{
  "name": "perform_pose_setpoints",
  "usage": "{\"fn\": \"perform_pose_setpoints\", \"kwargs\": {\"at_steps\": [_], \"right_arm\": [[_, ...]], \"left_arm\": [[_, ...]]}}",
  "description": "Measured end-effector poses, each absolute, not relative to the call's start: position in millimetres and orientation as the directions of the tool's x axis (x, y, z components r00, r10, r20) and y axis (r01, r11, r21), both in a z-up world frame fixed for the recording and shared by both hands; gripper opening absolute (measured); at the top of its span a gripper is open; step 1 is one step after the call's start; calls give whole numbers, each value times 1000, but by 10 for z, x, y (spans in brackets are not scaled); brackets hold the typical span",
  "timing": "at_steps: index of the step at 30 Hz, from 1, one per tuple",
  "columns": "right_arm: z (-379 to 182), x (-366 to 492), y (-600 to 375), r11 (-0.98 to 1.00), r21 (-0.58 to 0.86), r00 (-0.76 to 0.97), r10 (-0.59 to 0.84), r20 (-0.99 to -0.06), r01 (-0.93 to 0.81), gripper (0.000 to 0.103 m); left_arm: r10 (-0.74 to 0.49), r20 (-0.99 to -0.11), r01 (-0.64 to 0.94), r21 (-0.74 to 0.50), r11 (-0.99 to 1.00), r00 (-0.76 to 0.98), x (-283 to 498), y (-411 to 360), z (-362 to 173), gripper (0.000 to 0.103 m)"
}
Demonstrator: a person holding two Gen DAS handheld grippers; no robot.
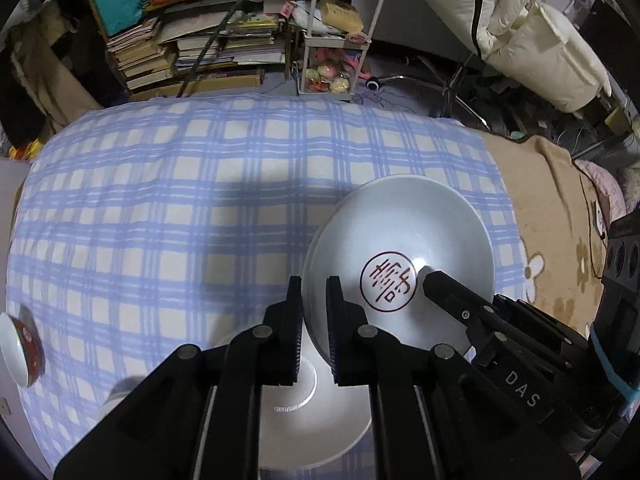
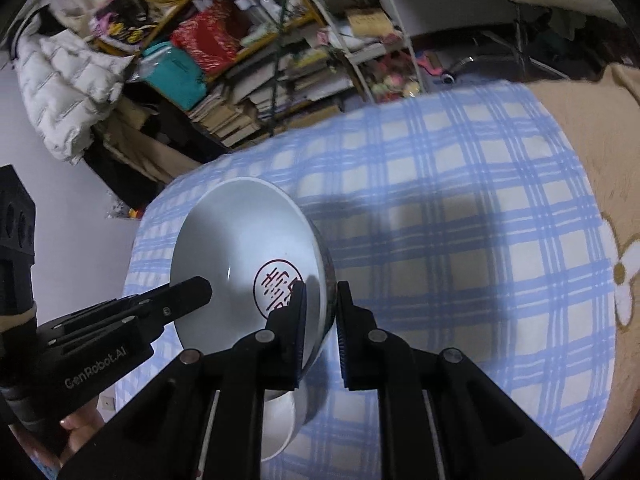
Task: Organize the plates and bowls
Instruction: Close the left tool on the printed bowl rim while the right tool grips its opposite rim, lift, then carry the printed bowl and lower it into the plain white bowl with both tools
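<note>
I have both tools clenched on the white bowl (image 1: pixel 400 248) — left tool (image 1: pixel 314 320) on its left rim, right tool (image 2: pixel 322 320) on the right — above the checked bed (image 1: pixel 180 200) near another bowl (image 1: pixel 312 412); I should keep it level, grips even.

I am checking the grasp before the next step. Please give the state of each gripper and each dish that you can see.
Left gripper: jaws shut on the bowl's rim.
Right gripper: jaws shut on the opposite rim.
White bowl with red seal: tilted, held by both grippers.
White plate: flat on the checked cloth, under the bowl.
Small red-patterned bowl: on the cloth's edge, untouched.
</note>
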State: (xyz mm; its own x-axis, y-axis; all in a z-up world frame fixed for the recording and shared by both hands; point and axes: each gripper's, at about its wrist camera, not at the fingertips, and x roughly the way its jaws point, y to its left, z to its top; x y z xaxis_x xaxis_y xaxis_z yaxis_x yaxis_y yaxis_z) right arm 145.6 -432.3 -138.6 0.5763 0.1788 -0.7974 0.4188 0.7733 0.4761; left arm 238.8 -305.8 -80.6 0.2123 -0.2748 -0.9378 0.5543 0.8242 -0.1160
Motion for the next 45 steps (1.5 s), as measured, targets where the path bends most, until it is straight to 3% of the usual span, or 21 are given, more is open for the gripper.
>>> {"fn": "perform_pose_setpoints", "kwargs": {"at_steps": [10,26,45], "right_arm": [[-1205,1348,-3876,819,450,567,194,-801,356,16],[-1557,1295,-3449,848,422,455,252,-854,321,15],[-1736,1516,-3296,926,273,390,157,-907,262,15]], "left_arm": [[-250,-934,493,-98,864,254,2140,-2595,-646,10],[-215,-953,413,-112,904,212,1968,-2115,-981,11],[-195,-967,329,-134,935,161,2083,-2022,-1334,11]]}}
